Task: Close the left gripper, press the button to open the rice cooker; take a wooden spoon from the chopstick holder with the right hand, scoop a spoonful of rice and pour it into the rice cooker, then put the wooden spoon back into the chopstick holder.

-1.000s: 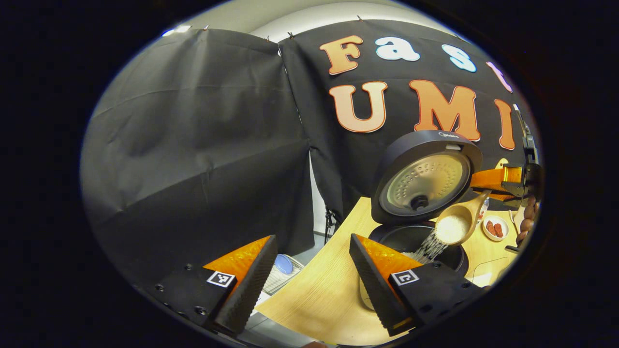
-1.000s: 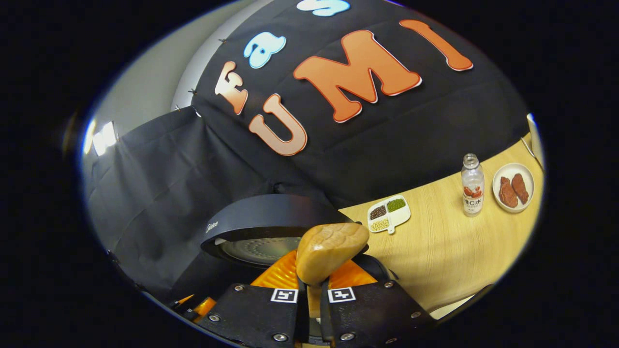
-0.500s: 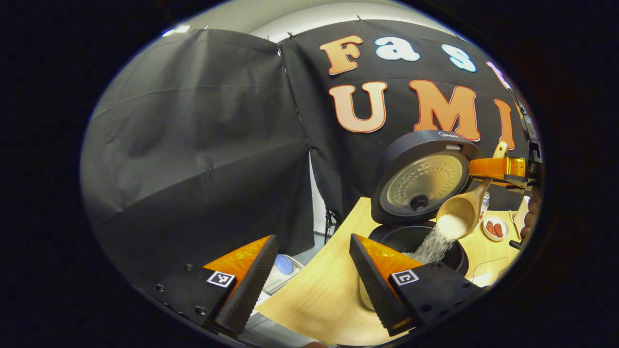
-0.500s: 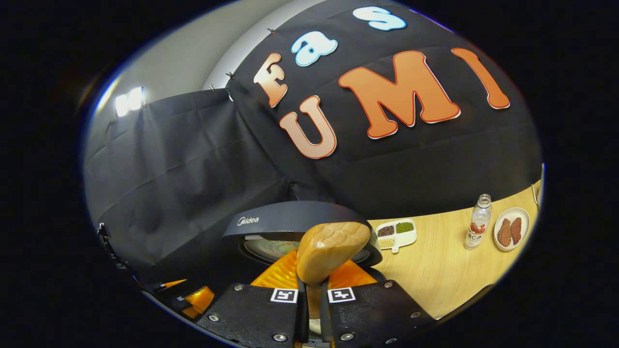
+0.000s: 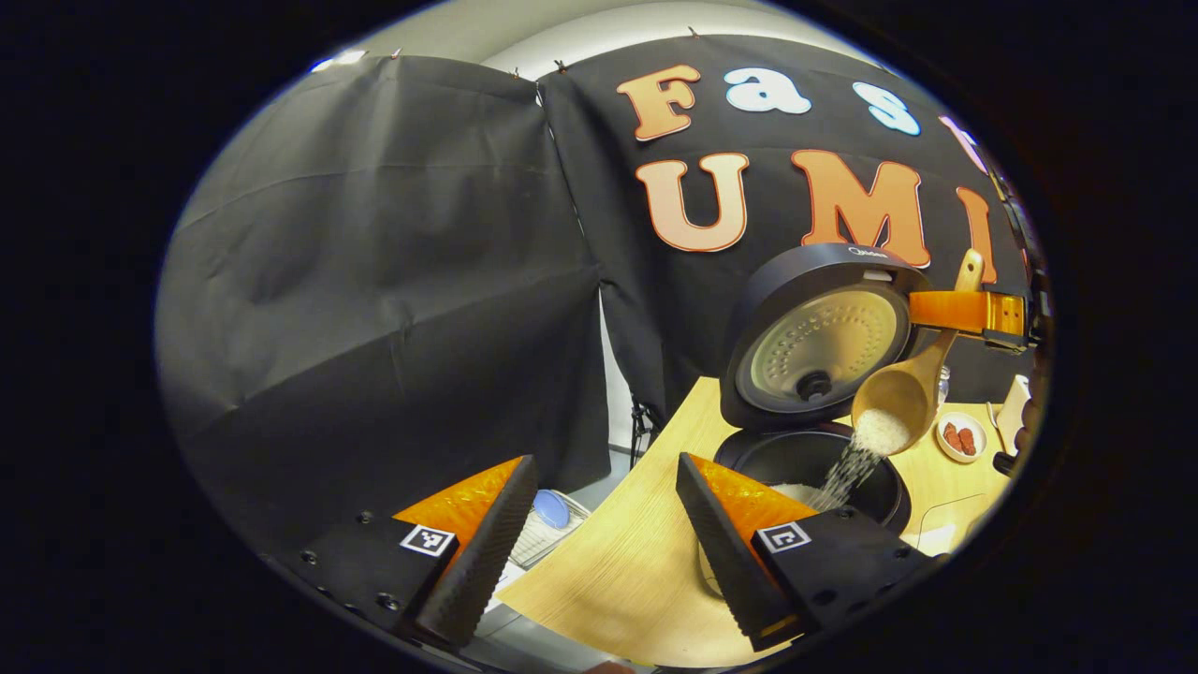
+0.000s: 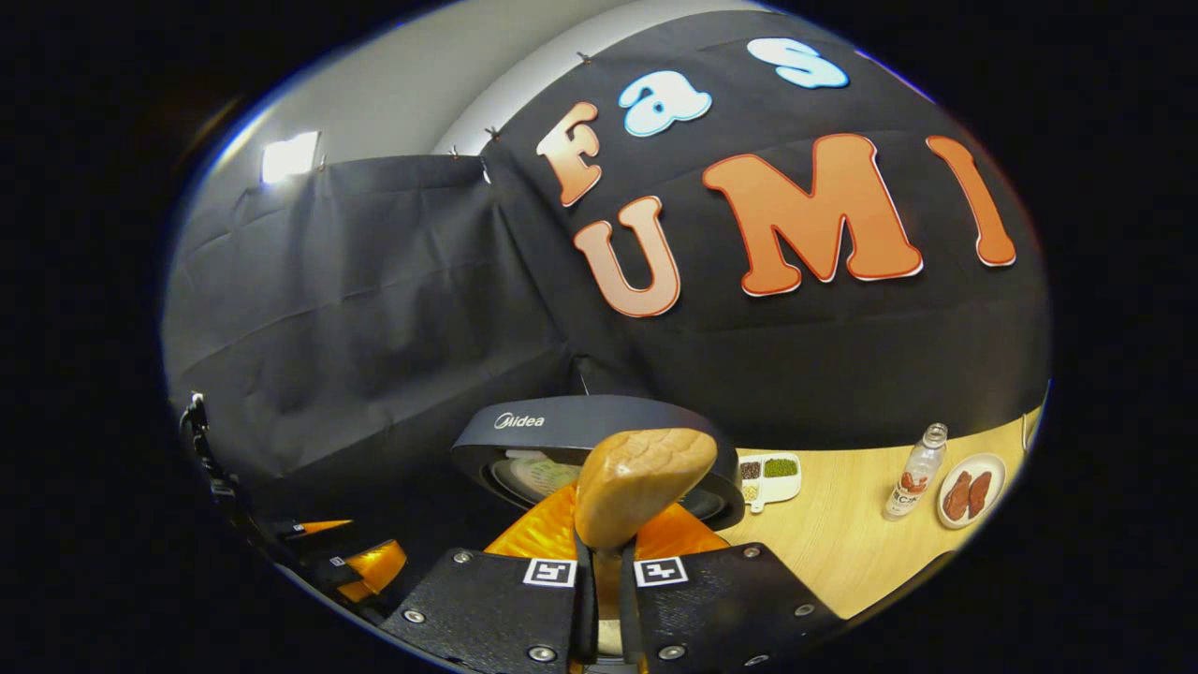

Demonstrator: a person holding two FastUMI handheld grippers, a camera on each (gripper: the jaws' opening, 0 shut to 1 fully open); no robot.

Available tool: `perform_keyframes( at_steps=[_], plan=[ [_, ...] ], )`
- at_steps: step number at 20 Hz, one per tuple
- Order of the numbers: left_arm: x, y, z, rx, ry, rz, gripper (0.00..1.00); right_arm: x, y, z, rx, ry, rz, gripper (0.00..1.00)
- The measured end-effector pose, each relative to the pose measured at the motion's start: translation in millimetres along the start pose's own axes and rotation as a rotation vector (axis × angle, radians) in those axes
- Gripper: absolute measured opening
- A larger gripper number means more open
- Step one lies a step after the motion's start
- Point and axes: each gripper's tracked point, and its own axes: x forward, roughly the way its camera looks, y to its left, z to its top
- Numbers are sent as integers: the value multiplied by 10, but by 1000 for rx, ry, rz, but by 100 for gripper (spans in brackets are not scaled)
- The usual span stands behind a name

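Left gripper (image 5: 599, 524) waits wide open, short of the cooker (image 5: 810, 468). Beyond, right gripper (image 6: 601, 599) pinches the spoon (image 5: 894, 398) tilted over the pot, rice (image 5: 847, 463) streaming in. Hold the bowl above the opening until it empties.

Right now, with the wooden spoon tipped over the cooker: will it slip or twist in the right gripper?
Probably stiff: the wooden spoon holds its shape while rice streams into the rice cooker. It may pivot: the right gripper pinches only the thin handle, with the bowl hanging beyond. Load is likely light and easing as it empties.
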Motion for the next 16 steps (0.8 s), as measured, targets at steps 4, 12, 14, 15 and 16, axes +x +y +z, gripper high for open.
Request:
perform_keyframes(
  at_steps=[4, 12, 14, 15, 16],
  plan=[
    [-11, -10, -2, 0, 0, -3, 100, -13, 71, -24, -107, -5, 8, 8],
    [-7, 20, -14, -12, 6, 1, 100, -65, 304, 108, -319, -67, 52, 8],
    [-10, 29, -11, -14, 4, 3, 96, -111, 395, 99, -391, -88, 58, 8],
    [-28, 35, -14, -14, 3, 6, 96, -133, 436, 96, -432, -101, 59, 8],
    [-33, 25, -17, -16, 3, 7, 96, -149, 465, 88, -479, -115, 67, 8]
  ],
)
